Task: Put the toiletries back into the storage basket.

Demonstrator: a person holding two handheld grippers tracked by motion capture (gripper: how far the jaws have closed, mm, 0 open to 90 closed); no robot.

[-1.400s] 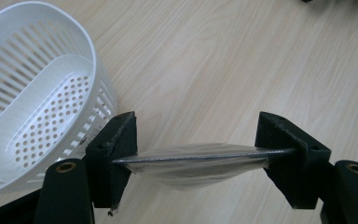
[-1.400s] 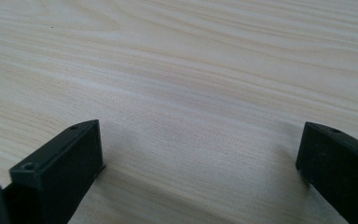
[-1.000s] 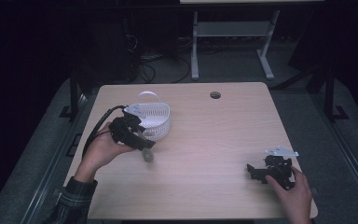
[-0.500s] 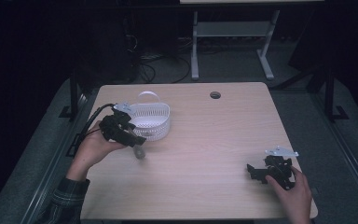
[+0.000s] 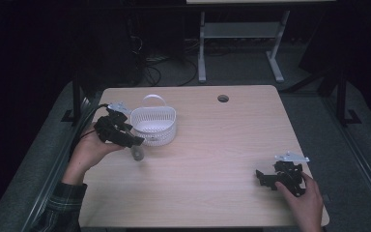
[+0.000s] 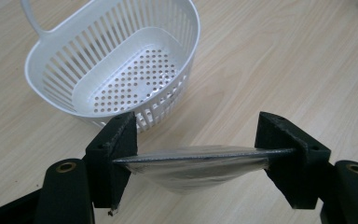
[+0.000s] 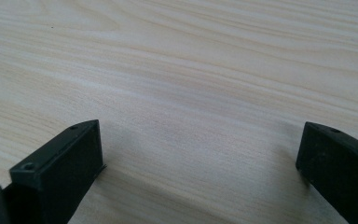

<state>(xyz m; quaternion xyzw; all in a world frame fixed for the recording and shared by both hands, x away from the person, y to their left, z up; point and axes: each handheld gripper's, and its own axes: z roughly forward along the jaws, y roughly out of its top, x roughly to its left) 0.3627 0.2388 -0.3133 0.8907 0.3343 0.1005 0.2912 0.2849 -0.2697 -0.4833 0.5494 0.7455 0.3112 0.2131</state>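
Tabletop point(image 5: 212, 145): light wood grain, with a round cable hole point(image 5: 223, 98) near the far edge, right of centre.

Basket point(image 5: 153, 125): white plastic, slotted walls, perforated floor, loop handle at its far side. It stands upright in the far left part of the tabletop, near the left edge. In the left gripper view the basket point(image 6: 116, 65) lies just beyond the jaws, and nothing can be made out inside it.

Left hand-held gripper point(image 5: 136, 143): held in the person's left hand point(image 5: 88, 150) just to the near left of the basket, its jaws pointing toward the tabletop's middle. In the left gripper view point(image 6: 196, 161) the jaws are clamped on a lid point(image 6: 193, 164), a thin clear disc seen edge-on and spanning the gap from one jaw to the other. In the high view the lid point(image 5: 138, 153) hangs below the jaws, just beside the basket's near wall; whether it touches the tabletop cannot be told.

Right hand-held gripper point(image 5: 265, 178): held in the right hand point(image 5: 305, 198) near the near right corner. In the right gripper view point(image 7: 198, 156) its jaws stand wide apart over bare wood, gripping nothing.
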